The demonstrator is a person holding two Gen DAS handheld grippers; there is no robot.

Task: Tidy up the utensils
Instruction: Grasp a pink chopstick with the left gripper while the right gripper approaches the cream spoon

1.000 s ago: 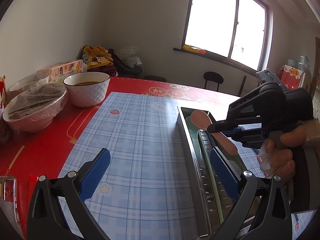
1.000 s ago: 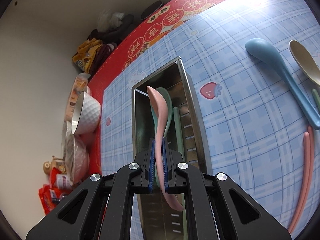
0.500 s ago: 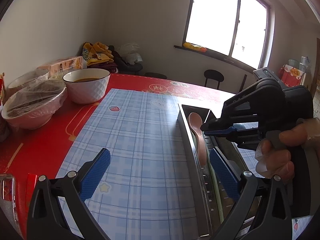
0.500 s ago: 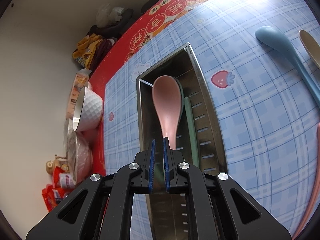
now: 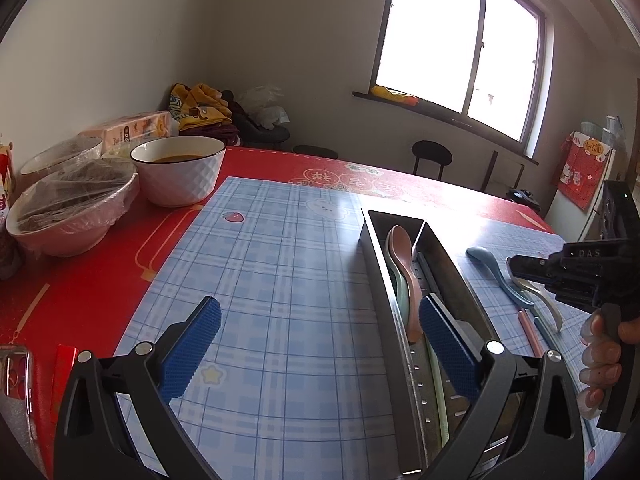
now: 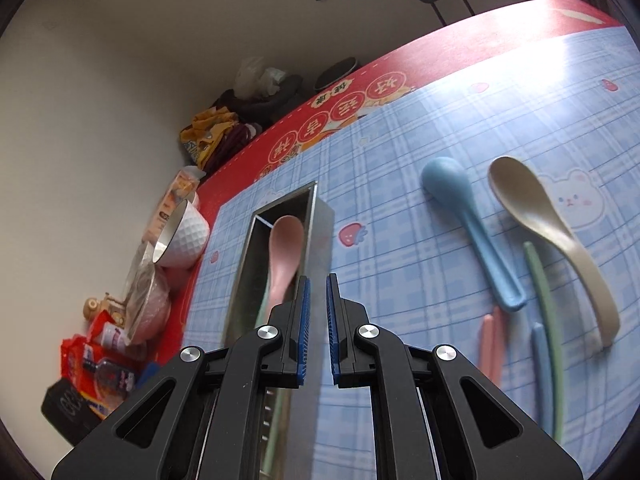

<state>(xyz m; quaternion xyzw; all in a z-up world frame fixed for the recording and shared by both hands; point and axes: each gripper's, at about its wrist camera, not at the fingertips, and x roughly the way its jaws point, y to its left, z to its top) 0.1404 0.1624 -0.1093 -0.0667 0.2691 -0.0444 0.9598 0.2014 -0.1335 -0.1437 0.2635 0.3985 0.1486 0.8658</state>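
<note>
A long metal tray [image 5: 374, 256] lies on the blue checked mat, holding a pink spoon [image 5: 403, 258] on top of a green spoon. My left gripper [image 5: 320, 344] hovers open over the tray's near left side, empty. My right gripper [image 6: 317, 292] is shut with nothing between its pads, above the tray's right wall [image 6: 320, 232]; the pink spoon [image 6: 285, 248] lies just left of it. Right of the tray lie a blue spoon [image 6: 468, 216], a beige spoon [image 6: 548, 224], a green chopstick [image 6: 544, 300], pink chopsticks [image 6: 490, 340] and a blue chopstick [image 6: 540, 360].
A white bowl of soup [image 5: 178, 170], a film-covered bowl [image 5: 72, 208] and a tissue box [image 5: 132, 130] stand on the red cloth at the left. Snack packets [image 6: 96, 356] sit by the table's near left corner. A hand [image 5: 600, 352] holds the right gripper.
The right gripper let go of the pink spoon, which now lies in the tray. It then moved right, off the tray, towards the loose utensils. The left gripper stayed put.
</note>
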